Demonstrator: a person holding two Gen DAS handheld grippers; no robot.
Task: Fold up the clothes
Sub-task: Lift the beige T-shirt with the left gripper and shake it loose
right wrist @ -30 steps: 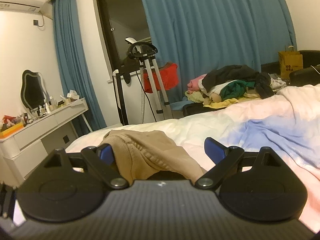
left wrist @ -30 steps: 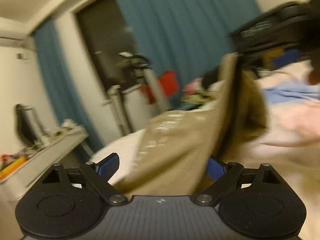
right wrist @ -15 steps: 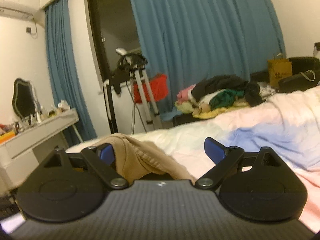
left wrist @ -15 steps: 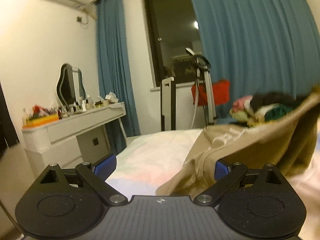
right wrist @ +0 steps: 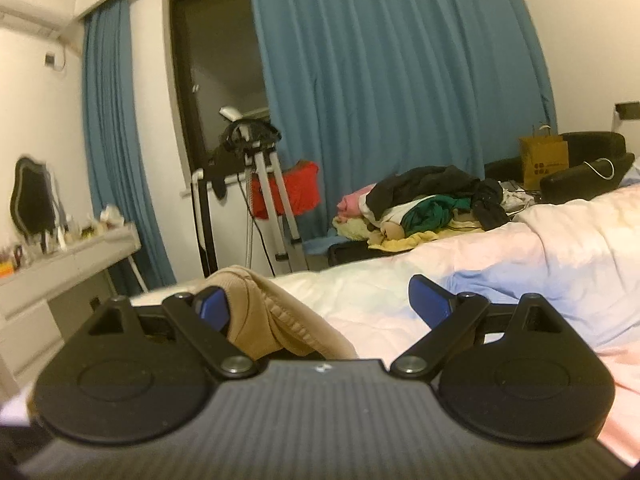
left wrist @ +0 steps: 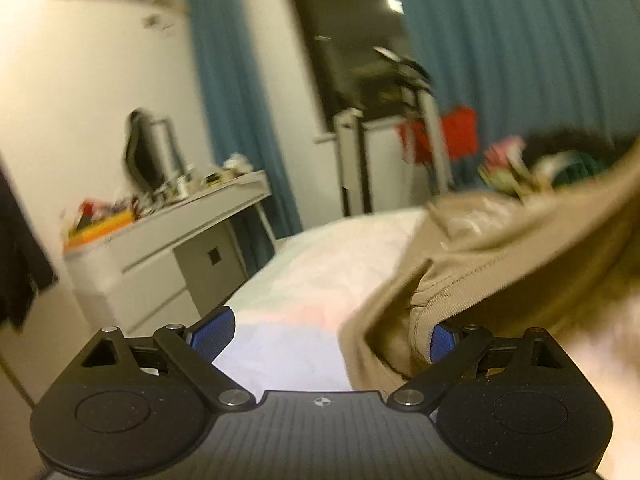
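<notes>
A tan garment (left wrist: 500, 264) lies bunched on the pastel bedcover (left wrist: 320, 280). In the left wrist view its hemmed edge drapes over the right fingertip (left wrist: 442, 342). My left gripper (left wrist: 326, 336) stands open, its fingers wide apart with only bedcover between them. In the right wrist view a rolled part of the tan garment (right wrist: 264, 312) rests against the inner side of the left fingertip (right wrist: 214, 306). My right gripper (right wrist: 322, 304) is open too, low over the bedcover (right wrist: 520, 264). Neither pair of pads presses on the cloth.
A white dresser (right wrist: 60, 272) with a mirror and clutter stands at the left. Beyond the bed stand a metal stand (right wrist: 260, 184) with a red cloth, a pile of clothes (right wrist: 428, 204), a paper bag (right wrist: 544, 160), a black chair (right wrist: 588, 172) and blue curtains (right wrist: 392, 80).
The left view has swung left and rolled. The tan cloth, stretched up across its jaws before, now hangs only over the right finger. The right gripper has barely shifted.
</notes>
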